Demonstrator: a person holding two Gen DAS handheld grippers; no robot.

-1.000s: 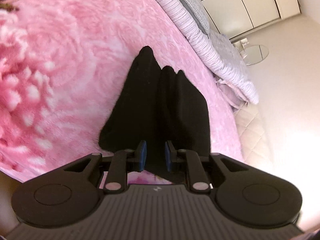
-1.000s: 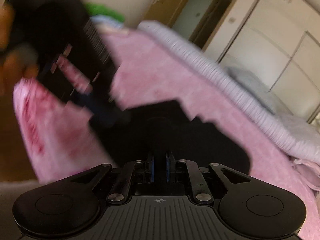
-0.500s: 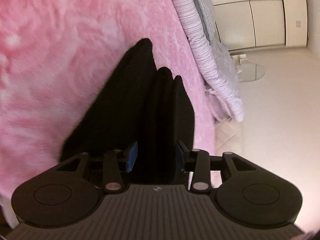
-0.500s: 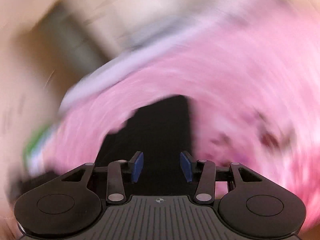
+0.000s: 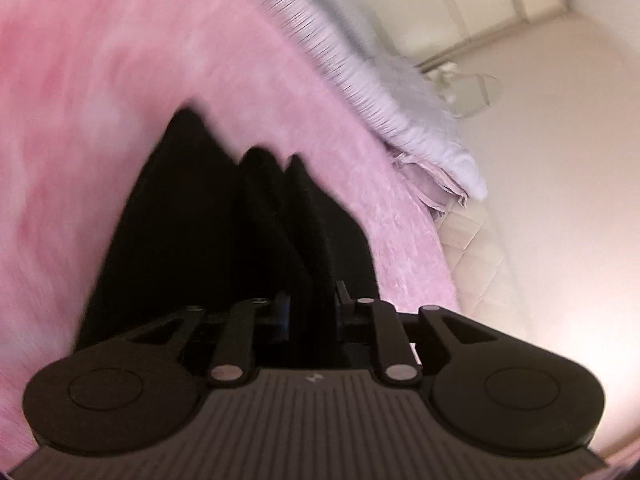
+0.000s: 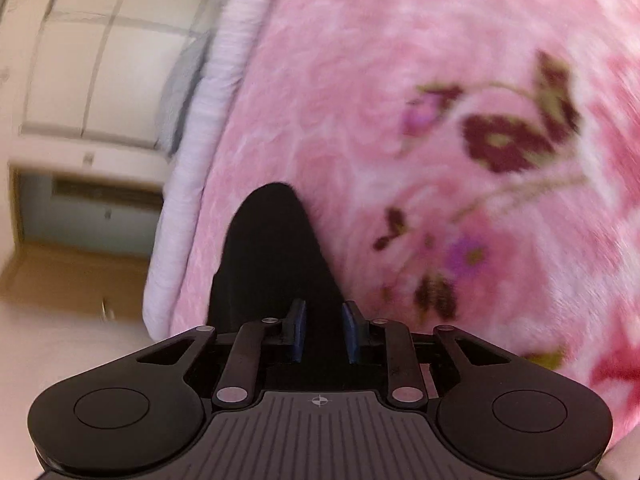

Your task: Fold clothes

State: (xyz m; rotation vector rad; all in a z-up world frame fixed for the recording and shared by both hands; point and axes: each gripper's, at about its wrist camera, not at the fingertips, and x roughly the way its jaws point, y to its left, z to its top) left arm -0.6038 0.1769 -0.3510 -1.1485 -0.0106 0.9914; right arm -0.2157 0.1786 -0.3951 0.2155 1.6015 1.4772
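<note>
My left gripper [image 5: 310, 312] has just been closing, and its blue pads now press on a fold of the black garment [image 5: 224, 232]. My right gripper [image 6: 324, 330] has also just been closing; black cloth [image 6: 272, 248] fills the gap between its pads, so I read it as gripping too. The garment lies on the pink floral blanket [image 6: 400, 100] of the bed, its folds reaching away from both grippers. Beyond the blanket I see a striped quilt [image 5: 360, 80], then the pale floor [image 5: 560, 160].
</note>
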